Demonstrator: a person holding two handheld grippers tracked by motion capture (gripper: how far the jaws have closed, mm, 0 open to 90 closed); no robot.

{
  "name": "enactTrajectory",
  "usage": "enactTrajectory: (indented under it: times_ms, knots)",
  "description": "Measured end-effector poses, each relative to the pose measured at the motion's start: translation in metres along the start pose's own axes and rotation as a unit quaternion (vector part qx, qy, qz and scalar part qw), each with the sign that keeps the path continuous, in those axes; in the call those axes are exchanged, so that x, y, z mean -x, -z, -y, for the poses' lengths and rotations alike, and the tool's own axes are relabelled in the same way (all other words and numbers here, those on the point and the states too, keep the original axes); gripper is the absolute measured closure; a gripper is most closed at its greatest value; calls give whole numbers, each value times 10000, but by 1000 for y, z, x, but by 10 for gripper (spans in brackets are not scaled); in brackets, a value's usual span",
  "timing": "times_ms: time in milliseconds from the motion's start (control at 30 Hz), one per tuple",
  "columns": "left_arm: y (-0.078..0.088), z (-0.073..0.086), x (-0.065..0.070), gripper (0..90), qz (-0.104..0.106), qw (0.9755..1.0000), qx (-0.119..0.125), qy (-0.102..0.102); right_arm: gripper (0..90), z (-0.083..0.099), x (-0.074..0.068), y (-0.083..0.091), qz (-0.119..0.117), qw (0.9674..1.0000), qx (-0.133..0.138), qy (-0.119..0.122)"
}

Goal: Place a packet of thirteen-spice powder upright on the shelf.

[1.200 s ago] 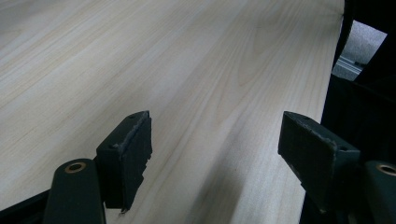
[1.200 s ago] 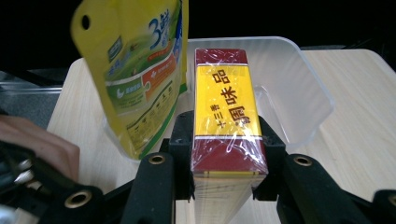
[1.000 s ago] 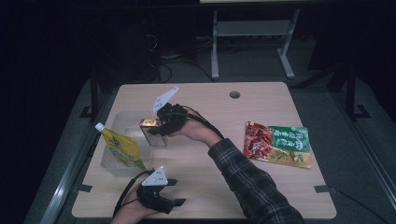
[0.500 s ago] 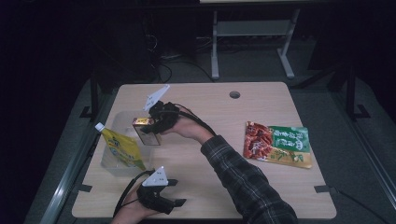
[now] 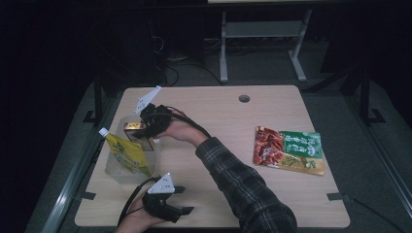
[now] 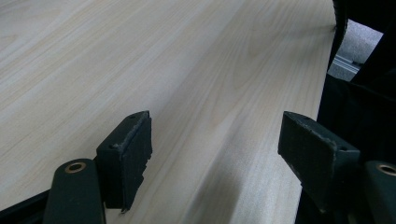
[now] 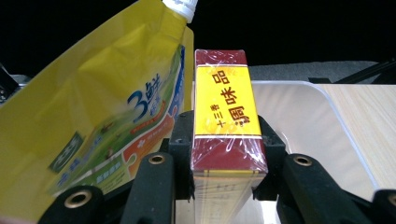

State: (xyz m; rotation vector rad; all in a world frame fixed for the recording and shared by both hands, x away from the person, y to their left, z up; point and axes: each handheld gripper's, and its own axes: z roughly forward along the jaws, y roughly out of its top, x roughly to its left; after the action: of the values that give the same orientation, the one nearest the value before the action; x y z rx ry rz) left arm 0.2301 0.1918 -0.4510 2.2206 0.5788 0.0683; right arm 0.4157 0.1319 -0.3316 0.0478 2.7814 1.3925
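— Right gripper [image 5: 145, 132], clamped on what?
— On the small red-and-yellow box [image 7: 227, 119], held upright, long axis along the jaws, over the clear bin [image 5: 112, 171] at about 9 o'clock on the table [image 5: 233, 145]. Yellow spout pouch [image 5: 125, 154] just beside, at 7 o'clock from the box, already standing in the bin.
— Left gripper [image 5: 176, 203]?
— Jaws apart, nothing between, resting at 6 o'clock; farther from the bin opening.
— Any writing?
— "十三香 调味品" on the box; a large "3" on the pouch. Print on the snack bag [image 5: 289, 150] at 3 o'clock too small to read.

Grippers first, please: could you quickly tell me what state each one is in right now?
Left gripper: open, nothing between its jaws, over bare table.
Right gripper: closed on the red-and-yellow box.
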Motion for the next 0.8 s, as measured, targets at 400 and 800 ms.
enactTrajectory:
  times_ms: [400,800]
  knots:
    - [0,-1,2,254,19,10000,21,45,671,-3,8,-12,-174,9998,56,-113]
    - [0,-1,2,254,31,10000,14,53,671,-1,5,-26,-194,9998,-21,4]
